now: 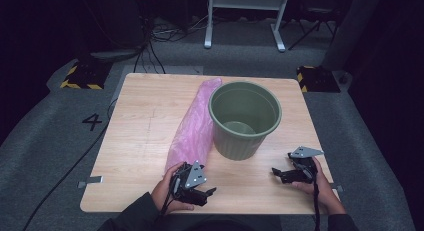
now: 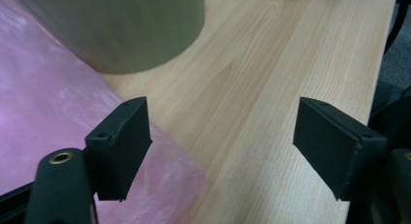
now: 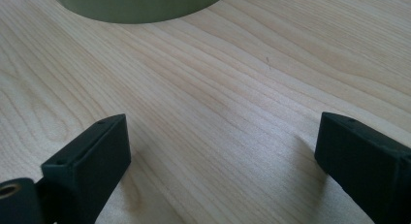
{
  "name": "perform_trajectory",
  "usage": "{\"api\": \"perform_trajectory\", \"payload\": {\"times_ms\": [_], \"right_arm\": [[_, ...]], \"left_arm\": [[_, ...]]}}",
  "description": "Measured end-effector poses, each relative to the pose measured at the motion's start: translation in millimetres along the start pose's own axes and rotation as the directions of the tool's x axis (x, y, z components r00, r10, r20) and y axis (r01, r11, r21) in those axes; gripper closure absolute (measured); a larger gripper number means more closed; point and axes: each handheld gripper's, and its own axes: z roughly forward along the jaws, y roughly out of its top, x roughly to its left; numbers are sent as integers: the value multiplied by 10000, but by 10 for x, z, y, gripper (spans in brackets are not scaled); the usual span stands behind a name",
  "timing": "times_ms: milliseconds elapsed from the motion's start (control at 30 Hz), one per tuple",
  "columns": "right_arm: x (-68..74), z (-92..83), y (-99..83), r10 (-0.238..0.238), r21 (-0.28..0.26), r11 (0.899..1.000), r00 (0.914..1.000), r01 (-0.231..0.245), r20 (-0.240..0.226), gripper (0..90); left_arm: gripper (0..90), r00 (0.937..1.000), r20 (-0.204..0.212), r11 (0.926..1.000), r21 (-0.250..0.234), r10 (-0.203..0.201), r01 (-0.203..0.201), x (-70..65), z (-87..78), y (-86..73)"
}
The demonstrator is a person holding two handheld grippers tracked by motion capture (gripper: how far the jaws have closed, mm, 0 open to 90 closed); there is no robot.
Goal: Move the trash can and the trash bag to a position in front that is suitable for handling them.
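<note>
pink crinkly plastic bag (image 1: pixel 192 123) beside ribbed green bin (image 1: pixel 244 118); both jaws wide, empty

Pink bag (image 1: pixel 192 128); green bin (image 1: pixel 244 119) — pale wood-grain table (image 1: pixel 140 126); black tools.

A pale wooden tabletop (image 1: pixel 140 141) with rounded corners is standing on grey carpet. A green ribbed bin (image 1: pixel 245 120) is sitting upright on it, right of the middle. A long pink plastic bag (image 1: pixel 192 126) is lying flat just beside the bin's left side, stretching from the far edge towards the near edge.
</note>
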Motion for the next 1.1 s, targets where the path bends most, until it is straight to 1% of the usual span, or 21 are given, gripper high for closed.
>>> {"api": "perform_trajectory", "payload": {"times_ms": [100,133,233,267,300,333,367,400,433,467,500,633,667,733,800,833,900,933,967,1000,1100], "right_arm": [[0,0,0,2,0,10000,10000,-2,1,57],[0,0,0,1,-1,10000,10000,-1,-1,57],[0,0,0,2,1,10000,10000,-2,0,57],[0,0,0,2,1,10000,10000,-2,0,57],[0,0,0,2,1,10000,10000,-2,-2,57],[-1,1,0,-12,-7,10000,10000,12,-3,57],[-1,1,1,-13,-7,10000,10000,13,-2,57],[-1,1,1,-12,-7,10000,10000,12,-3,57],[-1,1,1,-12,-7,10000,10000,12,-3,57],[0,3,3,-12,-5,10000,10000,12,-6,57],[1,5,4,3,-6,10000,10000,-3,2,57],[3,6,5,16,-6,10000,10000,-16,25,57],[3,6,5,20,-4,10000,10000,-20,28,57],[3,6,5,18,-7,10000,10000,-18,29,57],[4,6,5,23,-5,10000,10000,-23,32,57],[4,6,5,23,-7,10000,10000,-23,34,57],[4,6,5,28,-7,10000,10000,-28,38,57],[5,6,5,33,-6,10000,10000,-32,42,56],[5,5,5,39,-8,10000,10000,-39,43,57],[6,5,4,40,-7,10000,10000,-40,43,57],[6,5,4,39,-8,10000,10000,-39,44,57]], "left_arm": [[190,9996,-182,9993,-314,-198,192,85,-120,26],[191,9981,-493,9985,-407,-382,362,193,-198,16],[188,9953,-525,9957,-492,-816,790,418,-300,-36],[181,9953,-525,9957,-492,-816,790,418,-300,-36],[171,9936,-643,9946,-528,-926,893,572,-347,-80],[173,9923,-762,9939,-585,-979,935,643,-366,-100],[172,9923,-762,9939,-585,-979,935,643,-366,-100],[172,9898,-881,9922,-648,-1119,1064,802,-382,-128],[173,9898,-881,9922,-648,-1119,1064,802,-382,-128],[176,9858,-1086,9906,-620,-1284,1222,967,-369,-134],[178,9822,-1266,9895,-588,-1386,1321,1052,-353,-132],[189,9709,-1450,9815,-457,-1906,1858,1444,-219,-163],[192,9709,-1450,9815,-457,-1906,1858,1444,-219,-163],[197,9651,-1192,9724,-372,-2330,2302,1639,-90,-205],[199,9643,-1258,9721,-11,-2328,2345,1739,49,-237],[212,9618,-1204,9684,133,-2457,2490,1807,158,-263],[272,9618,-1062,9668,144,-2521,2550,1823,219,-279],[300,9653,-905,9679,350,-2449,2489,1831,275,-289],[309,9682,-355,9661,662,-2477,2496,1831,382,-309],[319,9673,-40,9643,775,-2538,2533,1825,425,-315],[415,9648,193,9615,896,-2624,2598,1801,488,-323]]}}
